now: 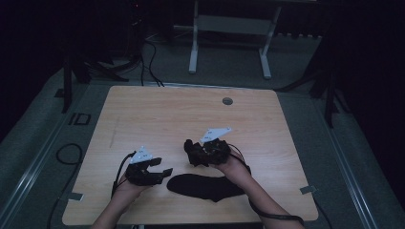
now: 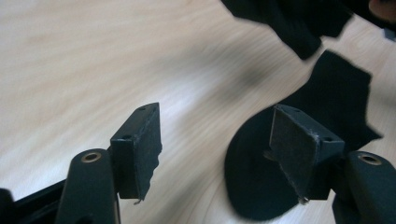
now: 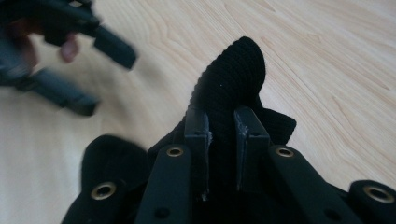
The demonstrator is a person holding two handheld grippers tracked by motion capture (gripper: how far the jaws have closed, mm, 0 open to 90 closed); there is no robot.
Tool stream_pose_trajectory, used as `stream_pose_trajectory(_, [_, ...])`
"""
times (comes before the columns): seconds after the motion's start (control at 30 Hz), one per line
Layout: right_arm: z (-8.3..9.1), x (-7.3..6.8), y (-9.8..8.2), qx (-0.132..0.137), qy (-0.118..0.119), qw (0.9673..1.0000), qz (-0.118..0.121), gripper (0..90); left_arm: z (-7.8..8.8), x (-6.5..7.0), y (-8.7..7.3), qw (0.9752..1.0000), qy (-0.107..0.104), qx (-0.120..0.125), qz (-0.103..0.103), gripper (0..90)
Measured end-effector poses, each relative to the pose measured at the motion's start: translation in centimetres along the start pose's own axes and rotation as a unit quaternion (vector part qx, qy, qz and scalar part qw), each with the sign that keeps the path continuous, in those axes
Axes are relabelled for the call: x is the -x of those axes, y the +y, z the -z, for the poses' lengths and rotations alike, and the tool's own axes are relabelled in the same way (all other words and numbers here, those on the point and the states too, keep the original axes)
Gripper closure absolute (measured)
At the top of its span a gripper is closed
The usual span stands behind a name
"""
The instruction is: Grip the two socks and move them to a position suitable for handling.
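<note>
Black knit fills our right gripper (image 3: 219, 135), clamped on one sock (image 3: 233, 79) lifted off the desk (image 1: 157, 114). Our left gripper (image 1: 160, 167) gapes empty beside the flat sock (image 1: 205, 187); we judge pairing comes next.

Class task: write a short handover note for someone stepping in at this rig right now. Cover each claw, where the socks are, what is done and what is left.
Right claw: shut on a bunched black sock, held above the wooden table.
Left claw: open, holding nothing, low over the table beside the second sock.
Second black sock: lies flat near the front edge of the table, between the two hands.
Done: one sock picked up.
Left, by the look of it: bring the two socks together as a pair; the left claw seems best placed to take the flat one.
</note>
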State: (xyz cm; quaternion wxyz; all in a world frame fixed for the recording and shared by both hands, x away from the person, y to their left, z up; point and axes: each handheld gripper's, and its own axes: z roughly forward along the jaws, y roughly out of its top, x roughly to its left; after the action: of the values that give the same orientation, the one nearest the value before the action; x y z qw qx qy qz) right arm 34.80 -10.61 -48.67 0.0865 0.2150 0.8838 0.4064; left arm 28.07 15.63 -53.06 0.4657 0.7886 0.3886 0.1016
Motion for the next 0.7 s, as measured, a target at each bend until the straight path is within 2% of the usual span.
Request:
stream_pose_trajectory(0.07, [1.0, -0.6, -0.6, 0.007, -0.003, 0.9999, 0.008, 77.9, -0.3, 0.7, 1.0, 0.9998, -0.014, 0.006, -0.009, 34.1])
stream_pose_trajectory(0.1, [1.9, -1.2, -1.1, 0.01, -0.002, 0.9999, 0.012, 77.9, -0.4, 0.9, 1.5, 0.9997, -0.02, 0.009, -0.013, 37.7])
stream_pose_trajectory(0.2, [2.8, -1.5, -1.6, 0.015, -0.001, 0.9998, 0.013, 77.9, -1.1, 1.7, 3.0, 0.9985, -0.047, 0.016, -0.024, 39.1])
stream_pose_trajectory(0.27, [3.5, -1.7, -2.1, 0.018, -0.003, 0.9998, 0.012, 77.8, -1.7, 2.4, 3.9, 0.9977, -0.048, 0.008, -0.046, 42.8])
stream_pose_trajectory(0.43, [4.8, -1.8, -2.8, 0.027, -0.002, 0.9996, 0.009, 77.8, -3.5, 3.3, 5.6, 0.9941, -0.075, -0.01, -0.078, 47.0])
stream_pose_trajectory(0.5, [5.0, -1.8, -2.9, 0.027, -0.005, 0.9996, 0.01, 77.8, -3.5, 3.3, 5.6, 0.9941, -0.075, -0.01, -0.078, 49.3])
stream_pose_trajectory(0.53, [5.5, -1.8, -3.1, 0.028, -0.012, 0.9994, 0.016, 77.8, -4.3, 3.8, 6.2, 0.9912, -0.091, -0.019, -0.095, 53.9])
stream_pose_trajectory(0.63, [5.7, -1.7, -3.3, 0.027, -0.015, 0.9994, 0.016, 77.8, -5.0, 4.0, 6.7, 0.9883, -0.111, -0.025, -0.101, 57.4])
stream_pose_trajectory(0.7, [5.8, -1.5, -3.6, 0.028, -0.014, 0.9995, 0.011, 77.8, -5.3, 4.1, 6.8, 0.9869, -0.118, -0.03, -0.106, 59.6])
